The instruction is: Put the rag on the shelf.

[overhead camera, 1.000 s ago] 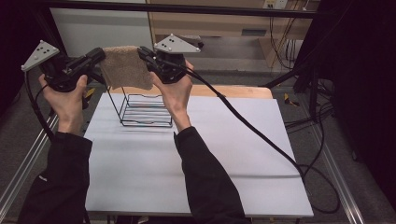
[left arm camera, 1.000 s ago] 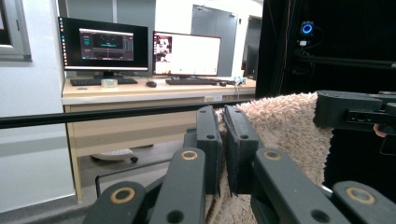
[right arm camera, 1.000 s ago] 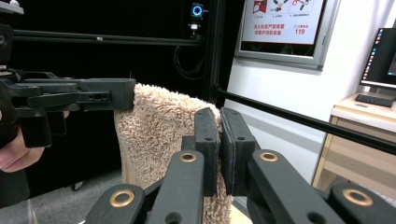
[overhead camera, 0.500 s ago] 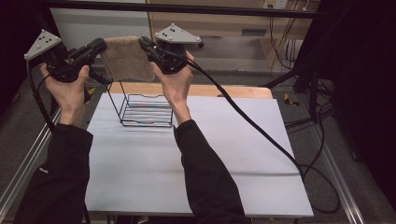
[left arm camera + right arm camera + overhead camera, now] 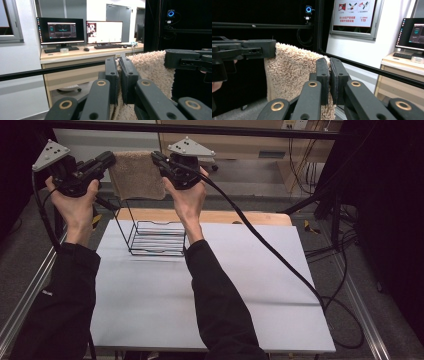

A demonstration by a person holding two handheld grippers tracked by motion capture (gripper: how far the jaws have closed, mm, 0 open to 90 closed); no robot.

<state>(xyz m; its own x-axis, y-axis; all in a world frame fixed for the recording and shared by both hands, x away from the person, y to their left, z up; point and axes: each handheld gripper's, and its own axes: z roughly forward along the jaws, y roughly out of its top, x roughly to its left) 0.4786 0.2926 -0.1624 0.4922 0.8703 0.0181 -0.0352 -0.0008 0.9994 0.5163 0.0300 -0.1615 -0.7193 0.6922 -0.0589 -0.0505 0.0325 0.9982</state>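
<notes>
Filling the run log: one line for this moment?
left gripper: shut on towel | right gripper: shut on towel | towel: hanging spread above wire basket | table

White table [image 5: 210, 290] with a black wire basket [image 5: 155, 237] at far left; possibly a wooden board [image 5: 225, 216] along far edge.

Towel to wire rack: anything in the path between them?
Nothing visible. The towel hangs stretched between the left tongs and right tongs, above the wire rack, with open air between.
</notes>
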